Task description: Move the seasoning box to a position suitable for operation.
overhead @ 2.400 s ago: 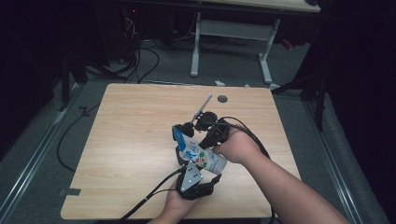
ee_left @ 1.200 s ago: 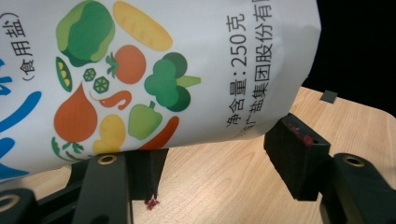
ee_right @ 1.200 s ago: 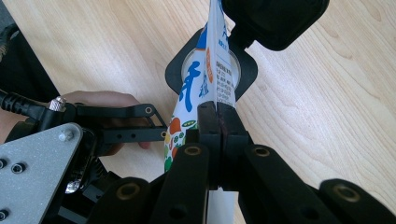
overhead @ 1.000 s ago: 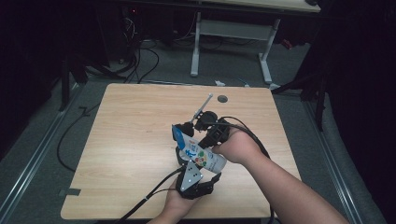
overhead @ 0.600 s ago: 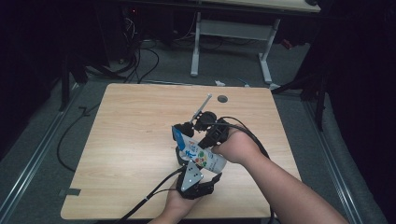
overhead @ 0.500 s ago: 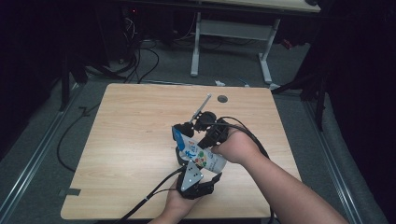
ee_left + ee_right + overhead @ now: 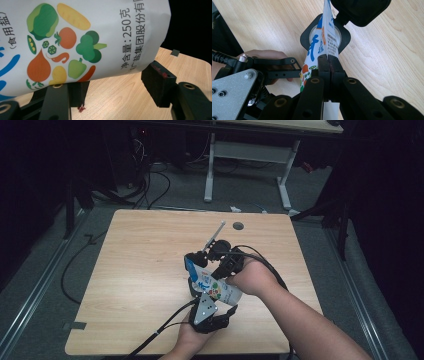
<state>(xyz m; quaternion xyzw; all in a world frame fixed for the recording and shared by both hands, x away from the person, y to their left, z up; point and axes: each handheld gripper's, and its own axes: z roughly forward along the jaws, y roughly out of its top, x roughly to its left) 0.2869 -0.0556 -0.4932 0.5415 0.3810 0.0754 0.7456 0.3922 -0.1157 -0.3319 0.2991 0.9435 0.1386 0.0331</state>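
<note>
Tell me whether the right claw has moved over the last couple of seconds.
No. In the high view the right claw holds the same spot relative to the table's round hole, clamped on the salt bag.

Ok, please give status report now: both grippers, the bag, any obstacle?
Right gripper shut on white salt bag. Left gripper open under it. Open black container beneath.

Your grippers crowd the near middle around the salt bag point(image 7: 214, 287) and black container point(image 7: 196, 265), but the table point(image 7: 135, 265) lies open left and far.
</note>
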